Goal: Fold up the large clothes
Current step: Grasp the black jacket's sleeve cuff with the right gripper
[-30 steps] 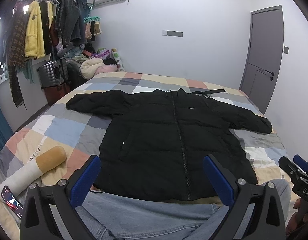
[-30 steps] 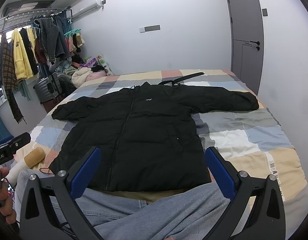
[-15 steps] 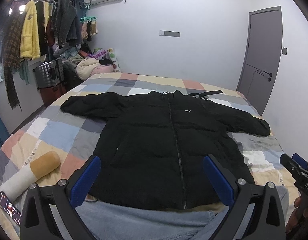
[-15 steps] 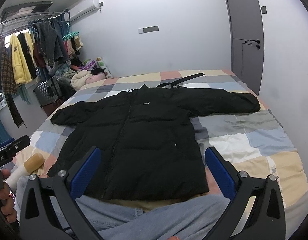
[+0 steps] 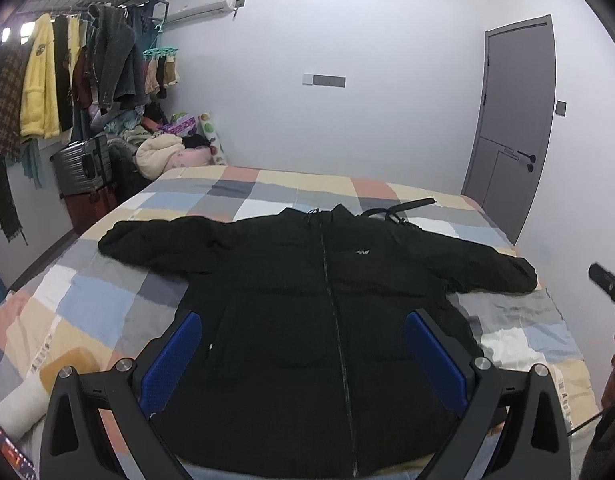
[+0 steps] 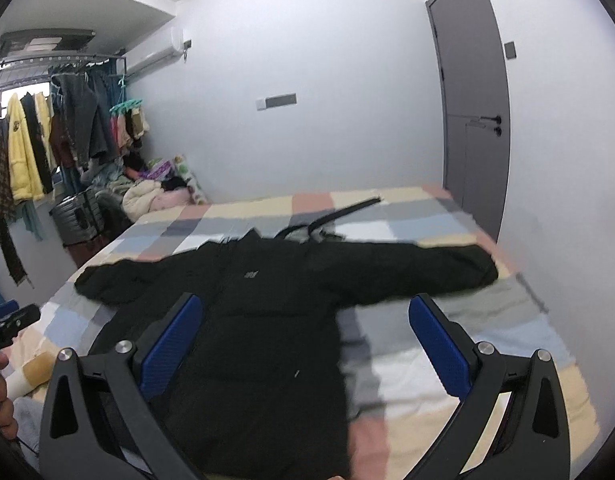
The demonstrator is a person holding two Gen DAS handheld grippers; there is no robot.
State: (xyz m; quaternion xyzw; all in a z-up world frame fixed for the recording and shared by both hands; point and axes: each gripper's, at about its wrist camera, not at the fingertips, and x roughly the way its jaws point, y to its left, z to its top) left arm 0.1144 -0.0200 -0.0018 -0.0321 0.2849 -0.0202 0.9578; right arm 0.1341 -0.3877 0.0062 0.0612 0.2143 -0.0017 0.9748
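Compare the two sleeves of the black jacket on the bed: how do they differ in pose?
The jacket's left-hand sleeve ends nearer the clothes rack; the right-hand sleeve ends nearer the door. A black strap lies on the bedspread behind the right-hand sleeve's shoulder; nothing like it lies by the left-hand one. Both sleeves are spread flat, unfolded, and neither is held by a gripper.

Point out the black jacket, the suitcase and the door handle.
black jacket (image 5: pixel 291 320): left wrist view, chest panel beside the zipper.
suitcase (image 5: pixel 81 166): left wrist view, front shell.
door handle (image 6: pixel 490 119): right wrist view, lever.
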